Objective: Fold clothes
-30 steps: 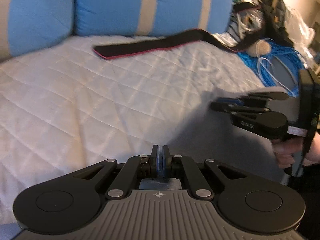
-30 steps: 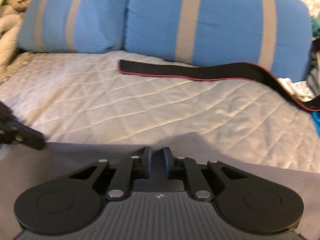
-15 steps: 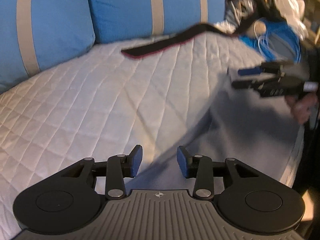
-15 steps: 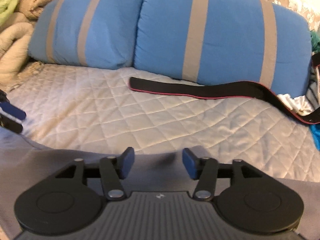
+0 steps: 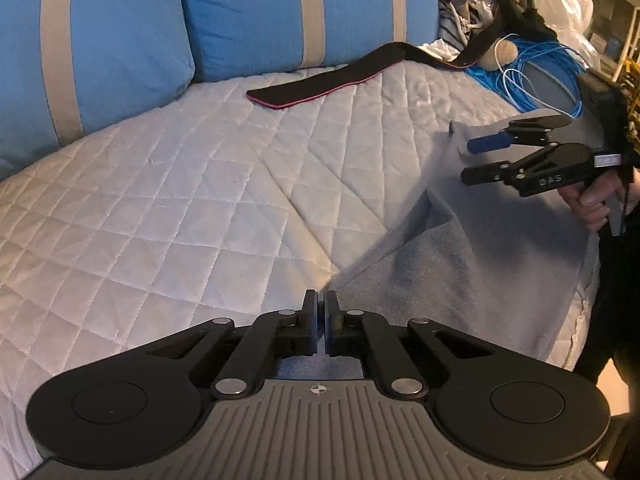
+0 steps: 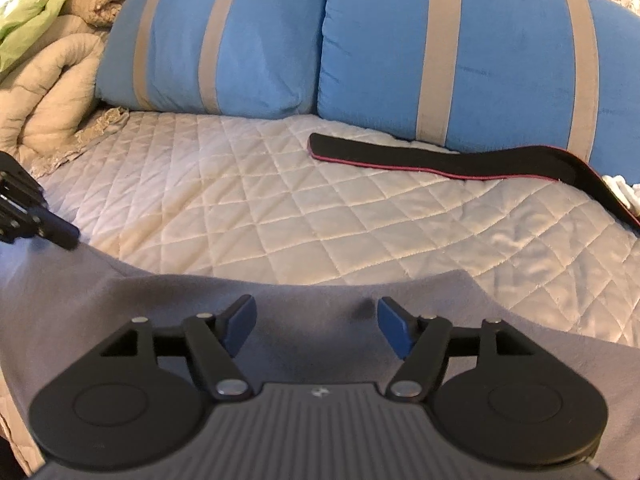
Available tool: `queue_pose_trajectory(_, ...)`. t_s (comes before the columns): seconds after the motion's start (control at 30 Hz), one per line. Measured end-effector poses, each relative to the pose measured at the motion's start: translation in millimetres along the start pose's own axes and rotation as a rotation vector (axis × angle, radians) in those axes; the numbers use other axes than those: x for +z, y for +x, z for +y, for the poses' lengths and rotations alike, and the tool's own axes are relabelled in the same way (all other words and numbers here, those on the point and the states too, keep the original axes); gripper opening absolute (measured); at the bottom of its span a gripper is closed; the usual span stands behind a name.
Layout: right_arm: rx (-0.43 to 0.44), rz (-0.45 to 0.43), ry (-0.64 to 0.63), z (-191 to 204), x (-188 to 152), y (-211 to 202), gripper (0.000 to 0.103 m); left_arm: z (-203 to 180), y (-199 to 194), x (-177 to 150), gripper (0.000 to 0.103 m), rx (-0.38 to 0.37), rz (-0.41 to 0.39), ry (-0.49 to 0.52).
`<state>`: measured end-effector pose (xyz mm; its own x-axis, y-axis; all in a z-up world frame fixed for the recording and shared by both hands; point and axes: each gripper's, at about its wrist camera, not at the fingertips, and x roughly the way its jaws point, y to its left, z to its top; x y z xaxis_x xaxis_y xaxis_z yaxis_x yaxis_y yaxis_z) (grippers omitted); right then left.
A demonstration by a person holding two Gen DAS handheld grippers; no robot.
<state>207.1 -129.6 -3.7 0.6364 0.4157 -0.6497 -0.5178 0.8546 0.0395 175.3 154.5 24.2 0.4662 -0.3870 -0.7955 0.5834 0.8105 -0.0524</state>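
A grey garment [image 5: 472, 264] lies flat on the near edge of a white quilted bed [image 5: 200, 184]; it also shows in the right wrist view [image 6: 120, 312]. My left gripper [image 5: 321, 300] is shut at the garment's near left edge; cloth shows under the fingers, but a hold on it cannot be told. My right gripper [image 6: 316, 320] is open and empty just above the garment's far edge. It also shows at the right of the left wrist view [image 5: 470, 160]. The left gripper's fingers [image 6: 60, 232] show at the left of the right wrist view.
A black strap with a pink edge [image 5: 320, 84] lies across the bed's far side, before two blue pillows with beige stripes [image 6: 460, 52]. Blue cables and bags [image 5: 532, 60] pile at the bed's right. Beige and green blankets [image 6: 44, 60] are heaped at the left.
The left gripper opened half a second ago and has shut again at the garment's edge. The right gripper, shut one second ago, opened and has spread wider above the garment.
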Motion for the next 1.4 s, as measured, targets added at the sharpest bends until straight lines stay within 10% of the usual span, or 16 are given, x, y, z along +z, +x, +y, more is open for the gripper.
queue_pose_trajectory(0.87, -0.057, 0.03, -0.025, 0, -4, 6, 0.083, 2, -13, -4, 0.002, 0.081, 0.028, 0.0)
queue_pose_trajectory(1.13, -0.059, 0.029, -0.033, 0, -4, 6, 0.085, 32, -40, -10, 0.005, 0.198, -0.001, -0.139)
queue_pose_trajectory(1.27, -0.06, 0.028, -0.036, 1, -3, 6, 0.086, 49, -67, -26, 0.042, 0.243, -0.038, -0.264)
queue_pose_trajectory(1.4, -0.055, 0.021, -0.041, 3, -3, 4, 0.087, 73, -95, -49, 0.045, 0.3, -0.078, -0.409)
